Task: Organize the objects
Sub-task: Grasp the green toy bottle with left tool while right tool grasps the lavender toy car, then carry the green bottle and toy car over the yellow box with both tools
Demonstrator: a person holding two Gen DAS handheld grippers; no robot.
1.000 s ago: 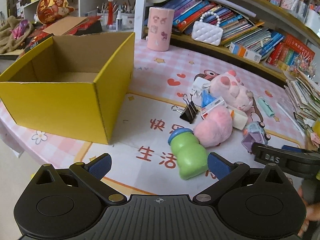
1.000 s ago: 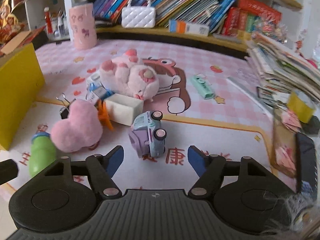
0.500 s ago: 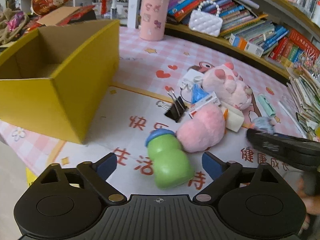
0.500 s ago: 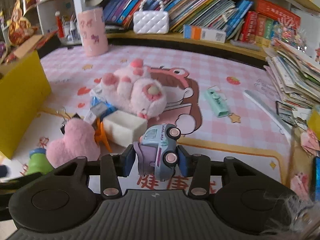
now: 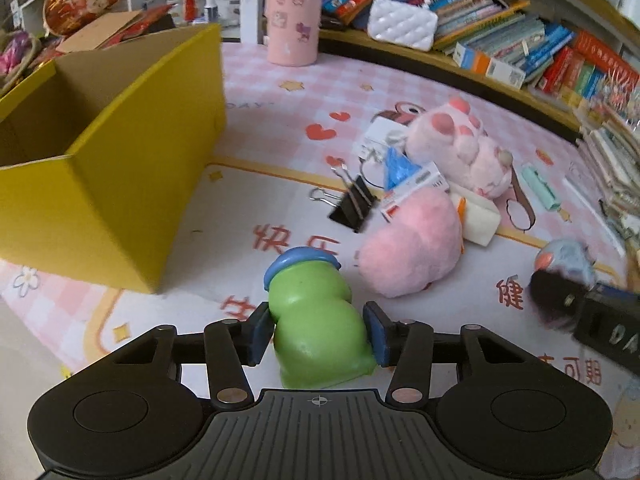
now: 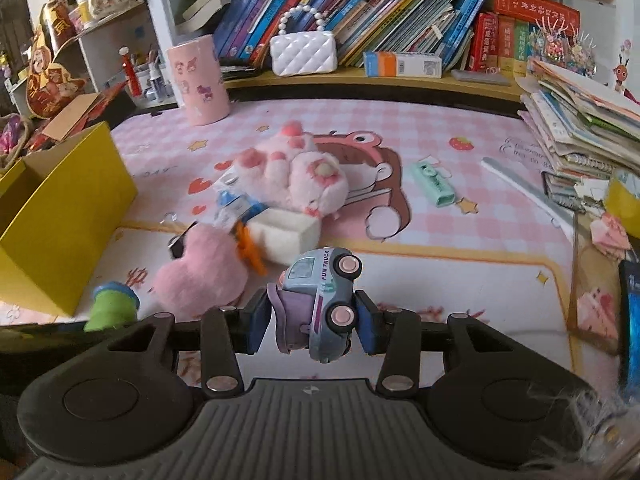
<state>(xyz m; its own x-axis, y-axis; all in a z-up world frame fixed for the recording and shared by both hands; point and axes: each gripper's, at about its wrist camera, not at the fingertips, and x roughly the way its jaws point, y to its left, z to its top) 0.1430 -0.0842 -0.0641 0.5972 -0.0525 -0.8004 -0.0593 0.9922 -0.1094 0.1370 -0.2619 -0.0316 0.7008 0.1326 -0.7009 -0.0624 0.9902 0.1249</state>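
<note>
Left wrist view: the left gripper (image 5: 318,336) is clamped on the green bottle (image 5: 318,320), whose long axis runs forward along the fingers — the yellow box (image 5: 120,184) lies ahead-left, near.

Right wrist view: the right gripper (image 6: 312,320) pinches the toy truck (image 6: 320,304), on its side — the box (image 6: 68,216) sits far left.

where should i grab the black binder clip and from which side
Grip the black binder clip across its folded black body, coming down from above. It lies flat on the mat with its wire handles splayed toward the yellow box; those are thin and would likely slip. The pink heart plush crowds its right side, so set the fingers where the mat is bare.
</note>
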